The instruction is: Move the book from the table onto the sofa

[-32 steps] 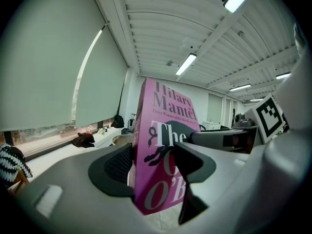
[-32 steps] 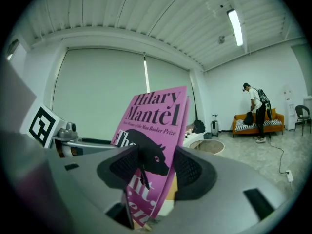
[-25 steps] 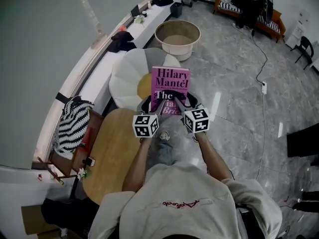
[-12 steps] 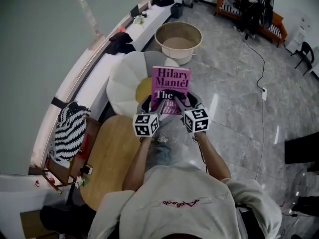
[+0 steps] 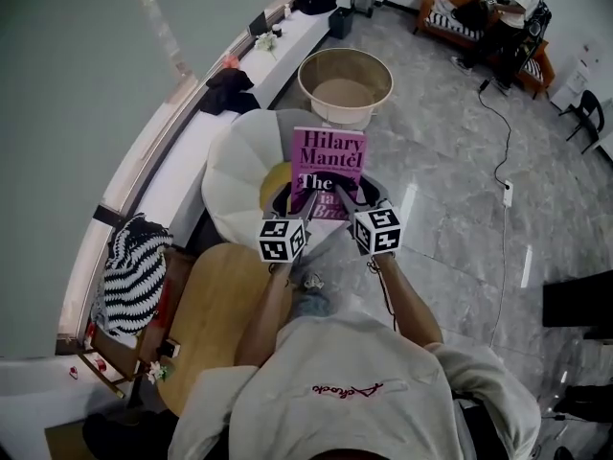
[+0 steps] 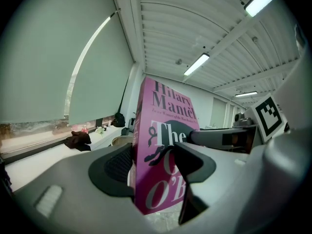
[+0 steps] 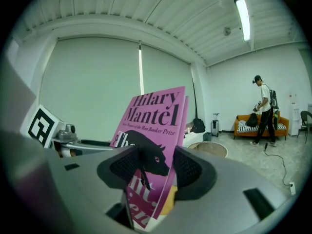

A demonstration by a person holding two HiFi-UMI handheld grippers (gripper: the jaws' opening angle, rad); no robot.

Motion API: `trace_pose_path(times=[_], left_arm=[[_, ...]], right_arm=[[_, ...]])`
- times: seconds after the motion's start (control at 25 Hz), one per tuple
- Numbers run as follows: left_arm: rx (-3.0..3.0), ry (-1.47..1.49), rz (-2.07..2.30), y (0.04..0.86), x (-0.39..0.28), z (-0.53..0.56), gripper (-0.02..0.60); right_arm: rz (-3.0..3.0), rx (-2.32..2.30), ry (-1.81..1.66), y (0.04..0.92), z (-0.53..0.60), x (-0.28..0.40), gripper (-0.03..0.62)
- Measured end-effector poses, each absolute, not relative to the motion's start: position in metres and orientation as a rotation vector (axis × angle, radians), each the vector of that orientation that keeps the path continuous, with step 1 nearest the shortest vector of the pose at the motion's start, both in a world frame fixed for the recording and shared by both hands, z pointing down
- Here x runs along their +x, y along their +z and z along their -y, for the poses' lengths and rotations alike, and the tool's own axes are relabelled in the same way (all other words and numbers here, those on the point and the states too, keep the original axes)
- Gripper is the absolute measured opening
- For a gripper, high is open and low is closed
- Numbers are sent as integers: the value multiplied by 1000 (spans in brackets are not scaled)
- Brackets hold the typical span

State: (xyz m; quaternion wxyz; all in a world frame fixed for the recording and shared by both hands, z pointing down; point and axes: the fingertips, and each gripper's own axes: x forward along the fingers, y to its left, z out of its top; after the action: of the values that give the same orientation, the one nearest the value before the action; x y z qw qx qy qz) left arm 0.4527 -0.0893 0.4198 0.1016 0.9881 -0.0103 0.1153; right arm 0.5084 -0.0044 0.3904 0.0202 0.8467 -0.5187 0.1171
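Observation:
A pink paperback book with large white and black lettering is held in the air in front of me, cover up. My left gripper is shut on the book at its lower left edge. My right gripper is shut on the book at its lower right edge. Under the book sits a white flower-shaped seat with a yellow centre. Far across the room stands an orange sofa with striped cushions.
A round wooden table lies below my left arm, with a striped bag on a chair beside it. A round beige tub stands beyond the flower seat. A white bench runs along the window. A person stands by the sofa; a cable crosses the floor.
Both grippers keep the same hold on the book. The table and flower seat have slid slightly back and left beneath me. The person by the sofa has moved right.

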Motion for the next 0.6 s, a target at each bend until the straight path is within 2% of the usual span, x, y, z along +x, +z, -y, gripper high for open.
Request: trace_pose_path(times=[0.6], left_arm=[[2932, 330, 28, 406, 552, 195, 273]], right_arm=[[1614, 2635, 340, 378, 110, 607, 227]])
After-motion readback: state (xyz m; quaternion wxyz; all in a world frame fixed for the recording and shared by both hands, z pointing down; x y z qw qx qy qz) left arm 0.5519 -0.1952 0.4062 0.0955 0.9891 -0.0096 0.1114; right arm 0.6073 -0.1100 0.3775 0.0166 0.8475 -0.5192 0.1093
